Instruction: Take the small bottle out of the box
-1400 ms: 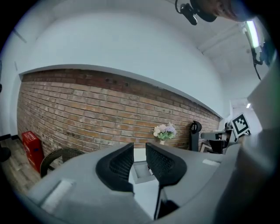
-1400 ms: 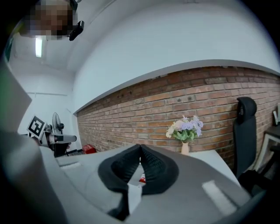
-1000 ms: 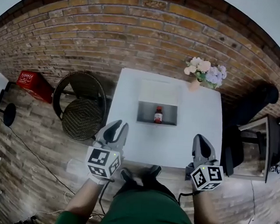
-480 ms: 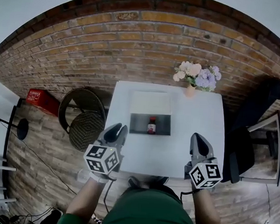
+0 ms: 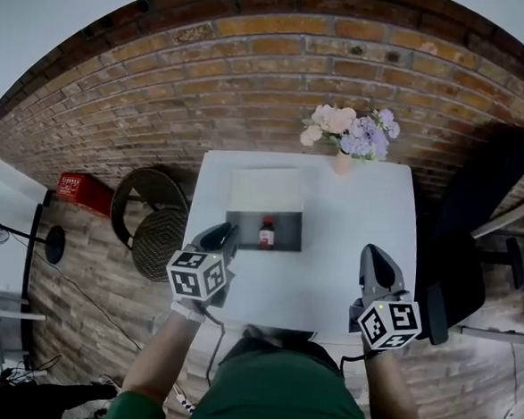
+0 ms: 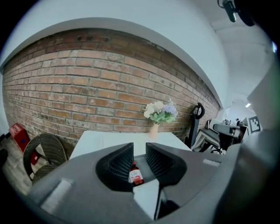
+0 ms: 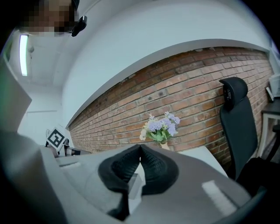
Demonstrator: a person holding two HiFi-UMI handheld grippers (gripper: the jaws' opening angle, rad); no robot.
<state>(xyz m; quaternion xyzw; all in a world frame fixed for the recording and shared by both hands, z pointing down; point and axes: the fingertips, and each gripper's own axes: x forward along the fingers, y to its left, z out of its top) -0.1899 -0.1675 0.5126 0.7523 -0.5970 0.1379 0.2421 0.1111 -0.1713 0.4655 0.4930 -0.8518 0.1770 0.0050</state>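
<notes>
Head view: found left gripper [image 5: 227, 231] at 7 o'clock of the box [image 5: 287, 237] and right gripper [image 5: 371, 251] at 4 o'clock, both pointed toward 12 o'clock. Noted small bottle [image 5: 267, 232] upright inside box. Left gripper view: recorded jaws narrowly parted, grasping nothing, bottle sighted through gap. Right gripper view: recorded tips clenched together, empty.

Rough brick wall [image 5: 254, 60], smooth matt white table [image 5: 348, 255], matt grey box [image 5: 282, 237], woven wicker chair [image 5: 157, 233]

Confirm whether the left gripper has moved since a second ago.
Yes. The left gripper has advanced across the white table toward the open grey box, now near its left edge.
</notes>
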